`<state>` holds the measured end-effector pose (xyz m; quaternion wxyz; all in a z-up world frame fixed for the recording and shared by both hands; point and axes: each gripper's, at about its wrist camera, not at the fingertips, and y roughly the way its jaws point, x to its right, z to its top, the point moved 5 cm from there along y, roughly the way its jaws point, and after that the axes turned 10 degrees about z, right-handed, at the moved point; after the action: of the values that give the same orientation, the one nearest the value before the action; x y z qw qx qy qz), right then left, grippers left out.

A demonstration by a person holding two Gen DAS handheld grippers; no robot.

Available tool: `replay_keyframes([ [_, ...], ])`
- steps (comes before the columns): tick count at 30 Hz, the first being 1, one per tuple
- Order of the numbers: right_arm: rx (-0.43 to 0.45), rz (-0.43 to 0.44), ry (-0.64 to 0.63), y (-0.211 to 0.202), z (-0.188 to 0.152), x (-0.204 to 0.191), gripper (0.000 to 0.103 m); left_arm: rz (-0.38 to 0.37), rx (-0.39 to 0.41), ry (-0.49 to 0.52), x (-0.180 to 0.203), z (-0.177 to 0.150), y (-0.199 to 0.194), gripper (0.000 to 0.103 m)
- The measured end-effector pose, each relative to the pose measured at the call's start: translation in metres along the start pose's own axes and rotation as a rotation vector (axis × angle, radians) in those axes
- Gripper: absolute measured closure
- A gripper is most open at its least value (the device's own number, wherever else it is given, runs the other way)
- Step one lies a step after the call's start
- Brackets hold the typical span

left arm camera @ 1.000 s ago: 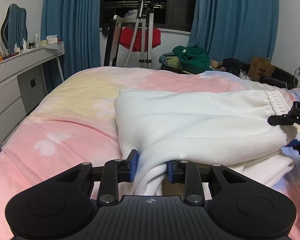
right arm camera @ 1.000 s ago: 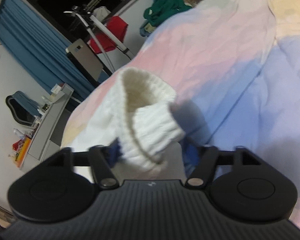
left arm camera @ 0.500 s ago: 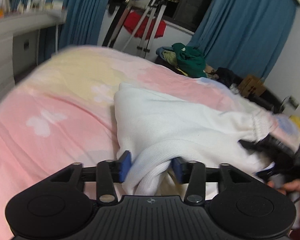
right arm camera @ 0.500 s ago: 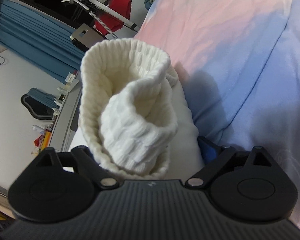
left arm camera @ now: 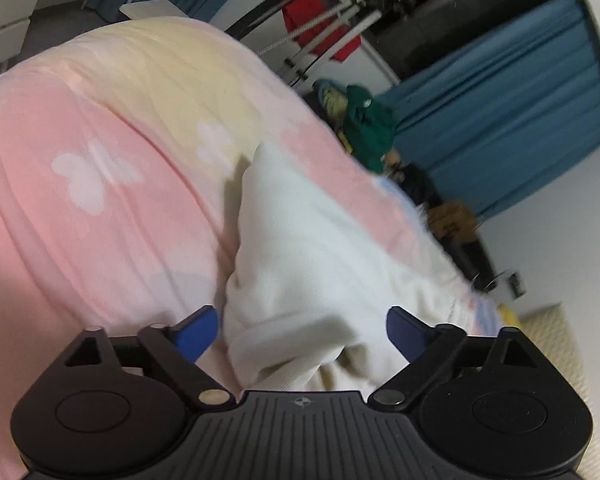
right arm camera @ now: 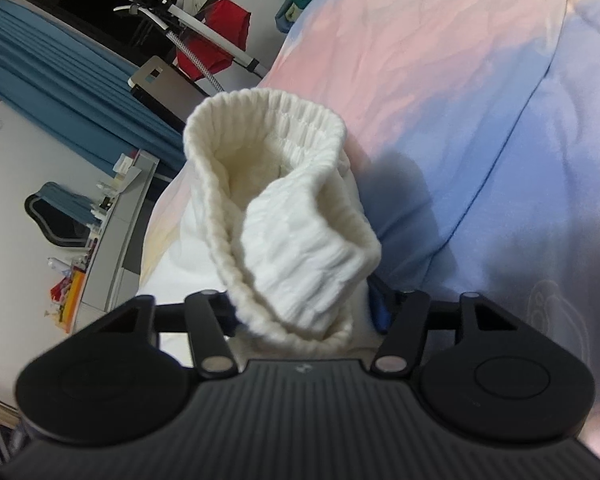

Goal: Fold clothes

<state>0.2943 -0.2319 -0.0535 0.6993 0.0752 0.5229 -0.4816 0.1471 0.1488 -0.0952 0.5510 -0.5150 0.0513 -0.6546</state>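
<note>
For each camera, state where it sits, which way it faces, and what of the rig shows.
Left wrist: on the left gripper, facing down the bed toward the blue curtains; its opening blue pads flank the white garment.
Right wrist: on the right gripper, facing the ribbed cuff, its jaws closing around it.
Shared: bed, garment, red cloth, curtains.

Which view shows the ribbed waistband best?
Right wrist: the ribbed waistband stands sharp and close, bunched between the closing jaws of the right gripper. Left wrist shows only blurred white cloth on the bed; no ribbing is clear.
</note>
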Motion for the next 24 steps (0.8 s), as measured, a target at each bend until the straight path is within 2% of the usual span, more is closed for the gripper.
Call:
replay_keyframes([
  [3,0.016,-0.009,-0.018,-0.002,-0.001,-0.004,0.046,-0.004,-0.016,-0.06,-0.007,0.005,0.02,0.003],
  [5,0.02,-0.008,-0.022,-0.001,-0.001,-0.004,0.046,0.006,-0.054,-0.083,-0.01,0.007,0.041,0.003],
  [8,0.023,-0.007,-0.026,-0.001,-0.001,-0.003,0.046,0.015,-0.093,-0.096,-0.014,0.007,0.067,0.005],
  [11,0.027,-0.008,-0.029,0.0,0.0,-0.003,0.046,-0.01,-0.128,-0.085,-0.014,0.003,0.083,0.008],
  [19,0.035,-0.033,-0.071,-0.002,0.001,-0.017,0.049,0.05,-0.1,-0.041,-0.01,0.0,0.08,0.039],
  [24,0.046,-0.026,-0.098,-0.014,0.003,-0.034,0.054,0.055,-0.07,-0.021,0.001,-0.001,0.069,0.048],
])
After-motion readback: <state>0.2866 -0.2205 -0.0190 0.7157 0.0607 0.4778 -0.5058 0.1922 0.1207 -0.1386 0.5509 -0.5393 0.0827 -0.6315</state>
